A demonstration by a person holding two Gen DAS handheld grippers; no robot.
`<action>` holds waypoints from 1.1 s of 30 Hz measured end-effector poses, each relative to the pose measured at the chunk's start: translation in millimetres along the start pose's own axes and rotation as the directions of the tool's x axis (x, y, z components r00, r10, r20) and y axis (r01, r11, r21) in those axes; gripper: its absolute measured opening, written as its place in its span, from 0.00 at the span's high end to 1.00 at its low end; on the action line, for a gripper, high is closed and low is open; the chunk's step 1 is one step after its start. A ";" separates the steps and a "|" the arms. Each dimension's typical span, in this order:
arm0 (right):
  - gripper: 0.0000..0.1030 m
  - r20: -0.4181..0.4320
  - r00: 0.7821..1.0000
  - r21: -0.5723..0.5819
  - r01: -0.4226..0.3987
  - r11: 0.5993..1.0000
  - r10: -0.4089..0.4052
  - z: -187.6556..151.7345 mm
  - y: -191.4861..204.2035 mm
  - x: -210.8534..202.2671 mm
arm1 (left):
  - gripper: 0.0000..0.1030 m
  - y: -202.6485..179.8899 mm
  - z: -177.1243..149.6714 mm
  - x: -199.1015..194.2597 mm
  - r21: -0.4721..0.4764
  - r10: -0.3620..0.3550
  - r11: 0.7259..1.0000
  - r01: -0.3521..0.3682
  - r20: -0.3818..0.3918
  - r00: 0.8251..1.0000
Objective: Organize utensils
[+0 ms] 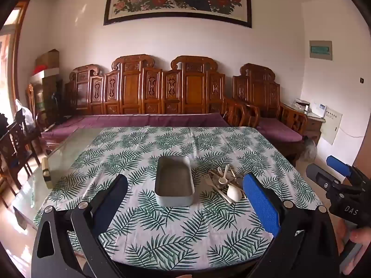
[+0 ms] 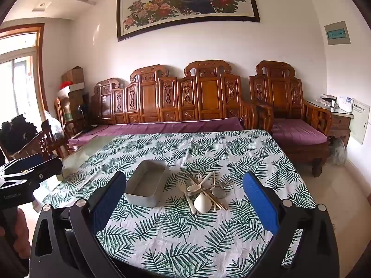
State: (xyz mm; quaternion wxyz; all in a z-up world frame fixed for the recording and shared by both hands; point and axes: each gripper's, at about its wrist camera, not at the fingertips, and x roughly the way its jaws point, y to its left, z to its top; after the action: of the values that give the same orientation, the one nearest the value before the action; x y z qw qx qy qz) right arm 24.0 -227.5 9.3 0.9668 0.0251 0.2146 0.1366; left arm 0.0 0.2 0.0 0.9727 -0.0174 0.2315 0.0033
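I hold my left tool (image 1: pixel 185 192) wide, nothing between its blue pads, hovering over the near edge of the tabletop (image 1: pixel 176 236). The grey tray (image 1: pixel 174 183) sits straight ahead of it, empty. My right tool (image 2: pixel 185 192) is just as wide and also holds nothing. The utensils (image 2: pixel 204 192) lie in a crossed heap ahead of it, between its fingers in view: pale spoons, a fork, chopsticks. The tray is just left of the heap.
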 end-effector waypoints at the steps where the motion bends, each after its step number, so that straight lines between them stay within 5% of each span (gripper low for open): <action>1: 0.02 -0.002 1.000 0.000 0.000 1.000 0.000 -0.1 0.0 0.2 | 0.06 0.2 0.0 -0.1 -0.003 -0.002 1.000 0.002 0.001 1.000; 33: 0.02 0.000 1.000 -0.002 -0.002 1.000 0.002 0.1 0.1 0.9 | 0.06 -2.4 3.0 -2.3 0.003 -0.007 1.000 0.007 0.008 1.000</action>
State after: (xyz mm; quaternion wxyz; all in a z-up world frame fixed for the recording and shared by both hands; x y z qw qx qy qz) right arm 24.8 -227.1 9.1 0.9667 0.0245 0.2143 0.1376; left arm -0.6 -2.2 3.9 0.9736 -0.0168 0.2276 -0.0002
